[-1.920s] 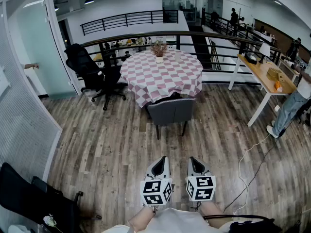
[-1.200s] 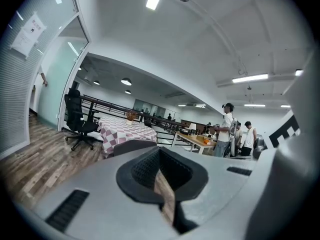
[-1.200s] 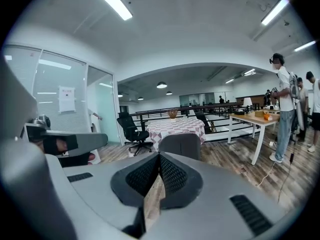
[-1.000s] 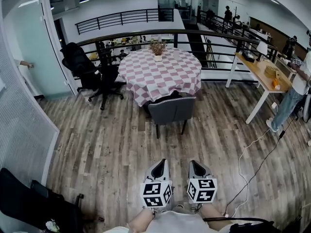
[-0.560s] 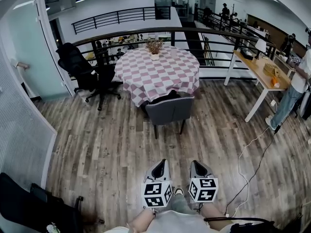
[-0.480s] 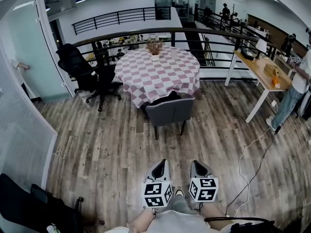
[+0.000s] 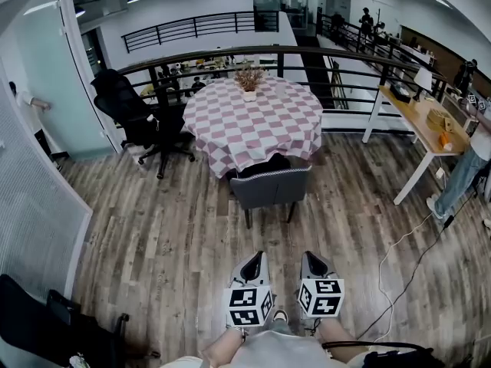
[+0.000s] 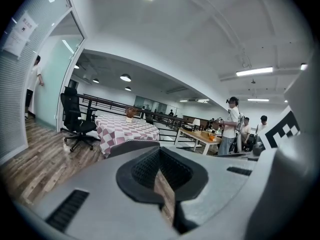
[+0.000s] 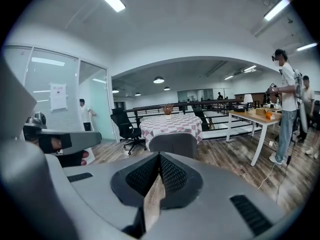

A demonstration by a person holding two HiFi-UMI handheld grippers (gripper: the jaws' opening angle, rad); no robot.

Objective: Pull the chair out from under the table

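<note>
Left claw (image 7: 252,261) and right claw (image 7: 311,261): both are seen pressed fully together, with nothing between the pads. They are held side by side, low in front of the body, tipped slightly down toward the wood floor (image 7: 176,236).

Change noted against the earlier head views: the claws have been carried forward with the person. The grey chair (image 7: 271,187) and the checked round table (image 7: 253,121) are now slightly larger and sit a little lower in the view. The chair itself has not been shifted; it is still tucked in, seat under the cloth, backrest turned toward the claws.

Chair location: straight ahead of both claws, roughly centred between them, well apart from the tips. The table is directly beyond it. A black office chair (image 7: 138,113) is found ahead and left of the left claw; a wooden desk (image 7: 418,117) ahead and right of the right claw.

Judged: approach phase only, no contact made. The jaws will have to be opened before the backrest can be gripped and drawn back.
</note>
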